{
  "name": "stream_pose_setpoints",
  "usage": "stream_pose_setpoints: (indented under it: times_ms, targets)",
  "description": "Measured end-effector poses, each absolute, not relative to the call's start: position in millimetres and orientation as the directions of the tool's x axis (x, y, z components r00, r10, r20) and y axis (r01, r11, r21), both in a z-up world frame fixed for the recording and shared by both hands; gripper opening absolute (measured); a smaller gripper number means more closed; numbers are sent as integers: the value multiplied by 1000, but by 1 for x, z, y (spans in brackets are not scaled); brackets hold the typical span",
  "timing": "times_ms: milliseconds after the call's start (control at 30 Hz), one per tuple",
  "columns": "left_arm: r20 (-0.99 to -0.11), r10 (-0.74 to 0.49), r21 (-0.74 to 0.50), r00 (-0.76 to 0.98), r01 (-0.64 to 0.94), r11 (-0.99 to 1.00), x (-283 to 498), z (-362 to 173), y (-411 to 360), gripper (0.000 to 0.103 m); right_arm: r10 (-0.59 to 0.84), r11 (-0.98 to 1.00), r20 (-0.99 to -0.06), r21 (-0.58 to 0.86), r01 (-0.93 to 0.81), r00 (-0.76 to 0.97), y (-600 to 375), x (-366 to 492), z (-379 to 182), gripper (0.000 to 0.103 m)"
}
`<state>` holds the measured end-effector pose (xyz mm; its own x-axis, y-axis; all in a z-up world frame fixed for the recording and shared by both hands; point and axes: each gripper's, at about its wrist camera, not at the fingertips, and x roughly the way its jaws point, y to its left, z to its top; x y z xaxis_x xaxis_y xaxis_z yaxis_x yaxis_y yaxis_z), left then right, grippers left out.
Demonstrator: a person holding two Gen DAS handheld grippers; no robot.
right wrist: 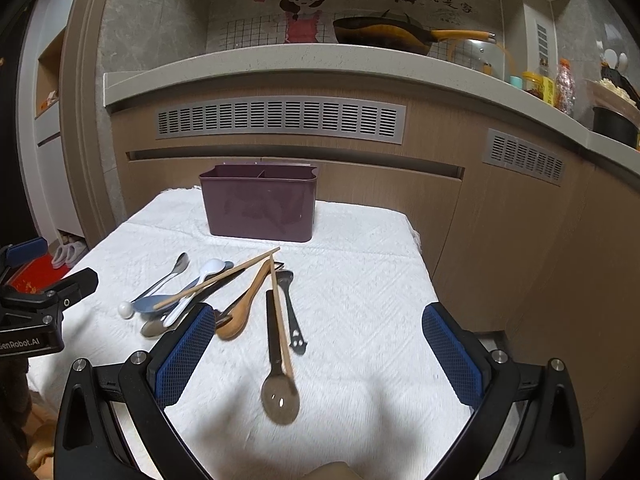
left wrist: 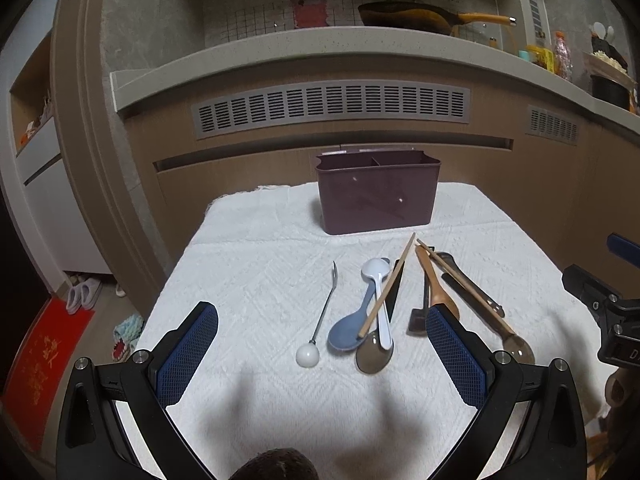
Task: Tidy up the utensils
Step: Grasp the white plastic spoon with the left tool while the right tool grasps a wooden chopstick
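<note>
A dark purple utensil holder [left wrist: 378,192] [right wrist: 260,204] with two compartments stands at the far side of the white cloth. Loose utensils lie in a pile before it: a metal spoon with a white ball end [left wrist: 322,316], a blue spoon [left wrist: 352,326], a white spoon [left wrist: 378,292], chopsticks [left wrist: 386,286] [right wrist: 218,278], a wooden spoon [left wrist: 438,288] [right wrist: 242,308], and a dark translucent spoon [right wrist: 278,368]. My left gripper [left wrist: 322,352] is open and empty just short of the pile. My right gripper [right wrist: 316,356] is open and empty, with the dark spoon between its fingers' line.
The table is covered by a white quilted cloth [right wrist: 360,300]. Behind it runs a wood cabinet with vents [left wrist: 332,106] under a counter holding a pan [left wrist: 412,16]. The floor drops off left with slippers [left wrist: 82,292]. The other gripper shows at each view's edge [left wrist: 604,308].
</note>
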<state>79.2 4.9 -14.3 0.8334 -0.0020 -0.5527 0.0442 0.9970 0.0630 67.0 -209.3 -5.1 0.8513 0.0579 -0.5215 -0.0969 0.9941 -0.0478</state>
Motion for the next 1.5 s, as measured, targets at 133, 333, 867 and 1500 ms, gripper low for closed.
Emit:
stream_pose_setpoints:
  times_ms: [133,333,867,1500]
  targets:
    - [-575,-16,57,818,60,997,102,-19,7,103,55,993,-546,-55,-101,836,-208,93,-9,103]
    - [-608,-62,17,792,91,996,136,-25,17,103,55,990,-597,-74,-124,801,-201,133,-23,103]
    - [-749,-256,-108,611,268,957,229,-60,-20,100,54,968,-660,-149,-202,749,-184,188,-54,63]
    - [-847,-245,-137,471,253,958,276,-89,-40,39,124,987,-707,20,-156,696,-221,187,-75,52]
